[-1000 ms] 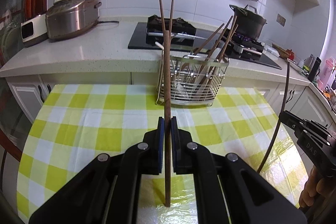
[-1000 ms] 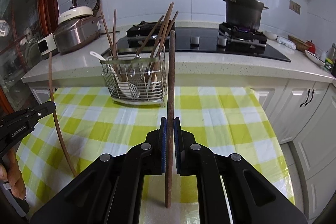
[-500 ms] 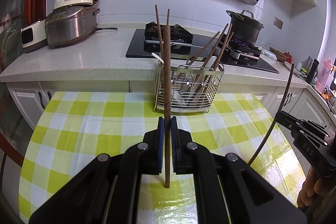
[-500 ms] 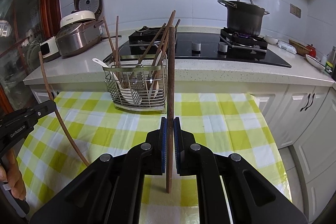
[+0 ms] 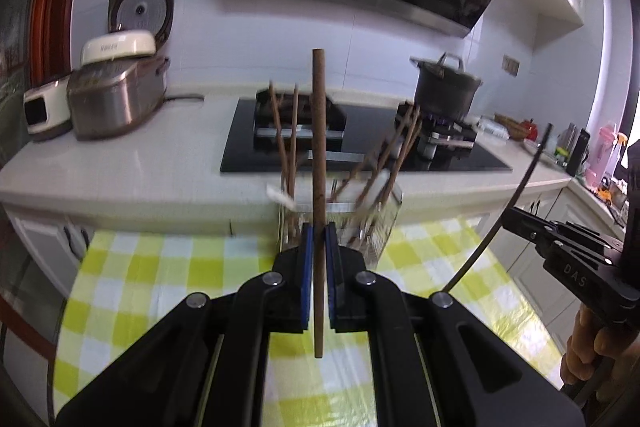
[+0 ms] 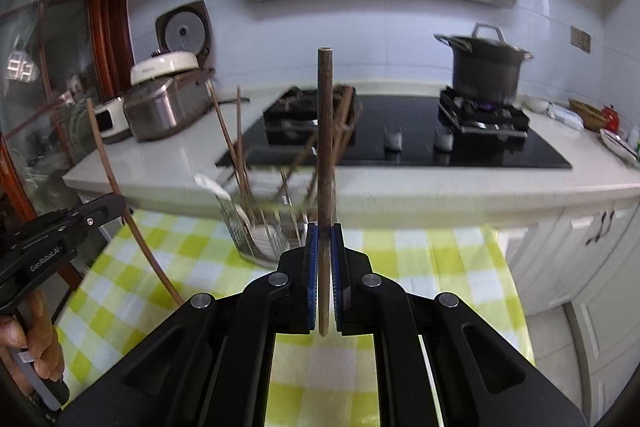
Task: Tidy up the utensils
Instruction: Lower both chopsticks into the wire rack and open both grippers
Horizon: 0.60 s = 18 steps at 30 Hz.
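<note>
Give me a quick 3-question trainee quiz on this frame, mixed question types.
1. True or false: the left gripper is open with nothing between its pads.
2. What does the right gripper hold? A) a spoon B) a chopstick C) a fork
3. Where does the wire utensil holder stand?

Key
1. False: it is shut on an upright brown chopstick.
2. B, clamped upright between the blue pads.
3. On the yellow checked tablecloth, in front of the white counter, with several chopsticks already in it.
</note>
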### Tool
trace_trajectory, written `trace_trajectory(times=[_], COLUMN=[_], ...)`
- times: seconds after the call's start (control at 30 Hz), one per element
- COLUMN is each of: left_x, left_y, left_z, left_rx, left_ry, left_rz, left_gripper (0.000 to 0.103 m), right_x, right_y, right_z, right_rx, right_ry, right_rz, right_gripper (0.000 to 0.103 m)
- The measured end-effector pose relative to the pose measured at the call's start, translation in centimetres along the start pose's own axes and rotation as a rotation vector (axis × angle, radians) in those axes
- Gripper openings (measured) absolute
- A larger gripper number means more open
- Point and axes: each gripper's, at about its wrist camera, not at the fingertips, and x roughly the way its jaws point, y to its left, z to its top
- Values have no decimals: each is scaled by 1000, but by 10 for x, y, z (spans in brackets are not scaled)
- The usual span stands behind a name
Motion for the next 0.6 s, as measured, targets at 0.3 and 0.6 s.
trace_trajectory(times=[0.3, 0.6], left_x=[-3, 31], left_y=[-7, -15], left_z=[82, 131], left_rx=[26, 46], left_ry=[-111, -166], left_rz=[-15, 16], left_gripper=[6, 6], right_x=[-1, 34], right_y=[7, 25], right_z=[84, 133], right_rx=[-35, -54], right_ry=[-81, -124], right_rz=[30, 59], right_gripper=[8, 8])
